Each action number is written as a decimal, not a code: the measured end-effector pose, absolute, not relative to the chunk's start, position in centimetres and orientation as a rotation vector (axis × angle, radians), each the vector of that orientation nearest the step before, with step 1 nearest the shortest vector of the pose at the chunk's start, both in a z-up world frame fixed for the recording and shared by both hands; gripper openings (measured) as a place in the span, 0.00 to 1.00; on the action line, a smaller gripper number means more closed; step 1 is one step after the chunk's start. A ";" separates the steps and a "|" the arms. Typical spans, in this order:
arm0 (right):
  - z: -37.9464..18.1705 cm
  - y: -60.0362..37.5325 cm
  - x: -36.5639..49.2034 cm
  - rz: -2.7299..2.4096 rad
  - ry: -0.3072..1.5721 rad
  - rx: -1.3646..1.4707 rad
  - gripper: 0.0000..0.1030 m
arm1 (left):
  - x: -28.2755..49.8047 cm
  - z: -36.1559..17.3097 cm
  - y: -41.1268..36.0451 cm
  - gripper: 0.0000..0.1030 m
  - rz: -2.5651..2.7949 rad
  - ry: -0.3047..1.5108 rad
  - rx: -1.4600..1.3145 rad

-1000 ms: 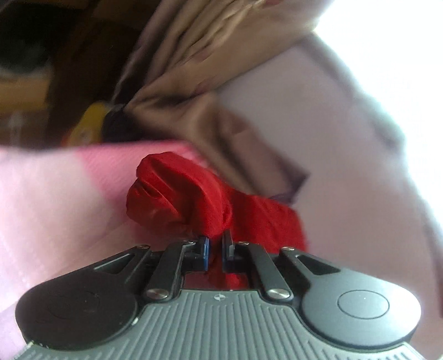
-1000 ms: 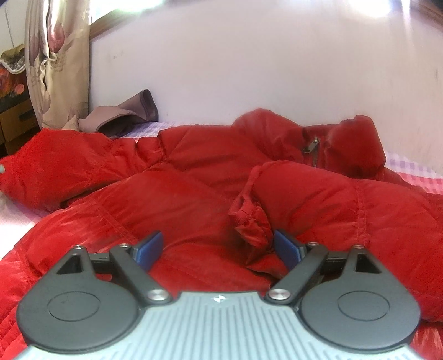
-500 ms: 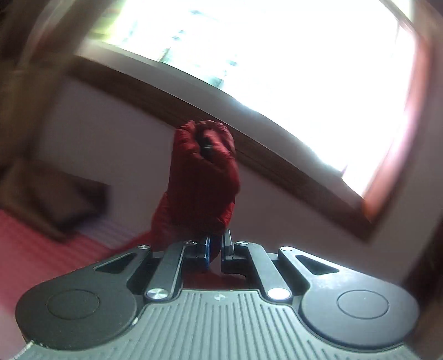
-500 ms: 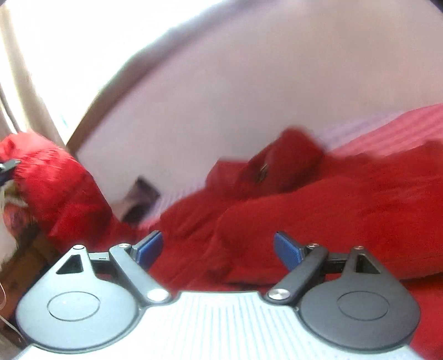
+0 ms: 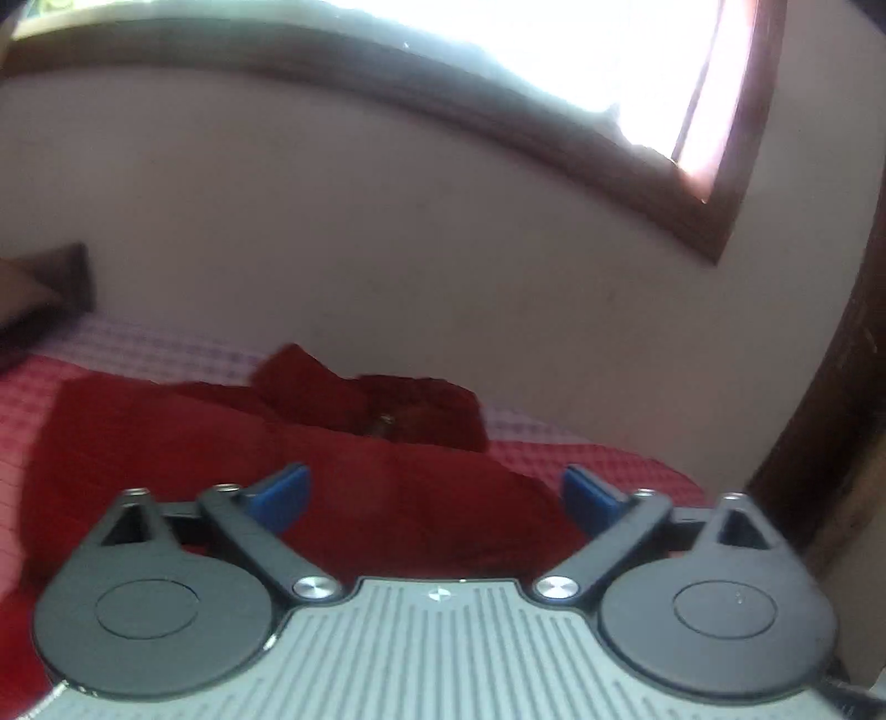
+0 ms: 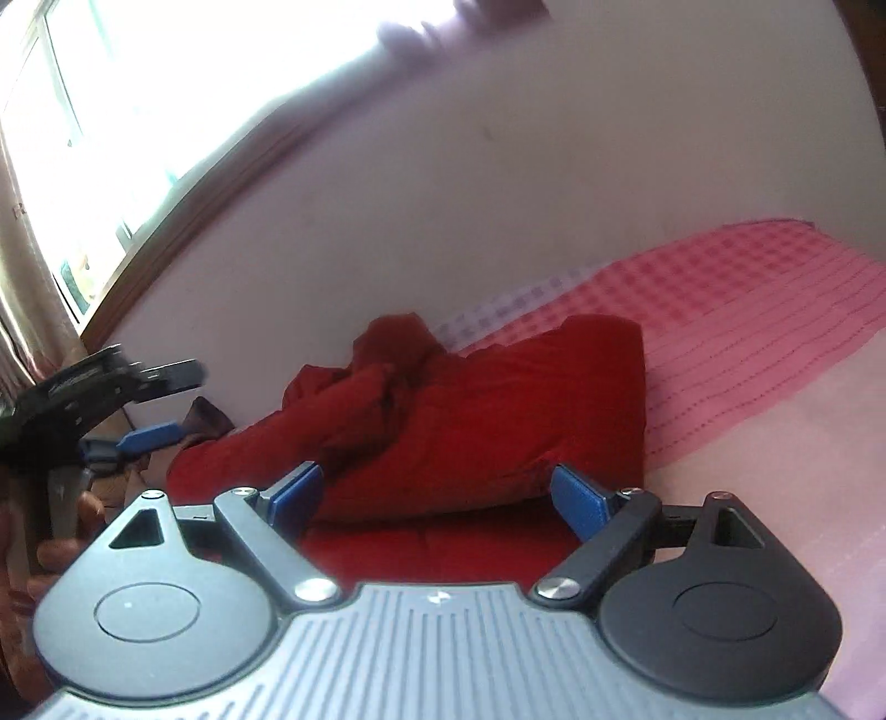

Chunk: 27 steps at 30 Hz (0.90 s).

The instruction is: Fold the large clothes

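Jacket (image 5: 310, 487), red and padded, lies bunched on pink checked bedsheet (image 6: 747, 310) against the far wall (image 5: 387, 232), ahead of both grippers. Left gripper (image 5: 434, 493): jaws have just sprung wide apart, nothing between the blue pads. Right gripper (image 6: 437, 493): jaws spread wide, empty. Window (image 5: 581, 61) above the wall.

Jacket (image 6: 476, 421) lies bunched on the bed (image 6: 747, 310), before the wall (image 6: 526, 183). Window (image 5: 581, 50) sits above the wall. Bedsheet extends to the right of the jacket in the right wrist view. A dark cushion (image 5: 50, 288) lies at far left against the wall. Left gripper (image 6: 160, 404) hangs left of the jacket; right gripper (image 6: 437, 493) before it.
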State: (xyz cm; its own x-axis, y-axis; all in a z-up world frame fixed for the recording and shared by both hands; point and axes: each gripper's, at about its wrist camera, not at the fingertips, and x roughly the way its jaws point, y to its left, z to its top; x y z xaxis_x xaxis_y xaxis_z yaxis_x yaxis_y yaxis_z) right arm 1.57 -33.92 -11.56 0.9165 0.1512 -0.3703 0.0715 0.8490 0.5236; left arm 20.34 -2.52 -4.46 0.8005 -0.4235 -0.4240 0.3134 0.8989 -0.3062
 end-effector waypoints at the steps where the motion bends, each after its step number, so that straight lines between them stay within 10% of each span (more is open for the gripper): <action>1: -11.4 -33.8 1.5 0.046 0.407 0.555 0.88 | 20.2 -4.5 -1.8 0.99 -0.391 0.507 -0.225; 16: -10.0 -29.4 18.0 0.047 0.522 0.502 0.85 | 22.5 -9.1 6.5 0.94 -0.112 0.639 -0.248; 19: -11.5 -28.1 20.3 0.072 0.639 0.450 0.15 | 23.1 -9.6 7.5 0.94 -0.076 0.653 -0.265; 27: -11.2 -30.3 13.6 -0.005 0.528 0.370 0.04 | 25.2 -10.3 8.7 0.93 -0.034 0.637 -0.250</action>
State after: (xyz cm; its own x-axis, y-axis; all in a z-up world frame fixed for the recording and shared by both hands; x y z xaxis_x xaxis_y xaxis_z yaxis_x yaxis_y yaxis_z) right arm 13.57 -30.34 -11.24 0.8652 0.0894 -0.4933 0.0995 0.9338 0.3438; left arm 25.21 8.66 -10.35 0.8042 -0.1081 -0.5844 -0.0450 0.9694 -0.2413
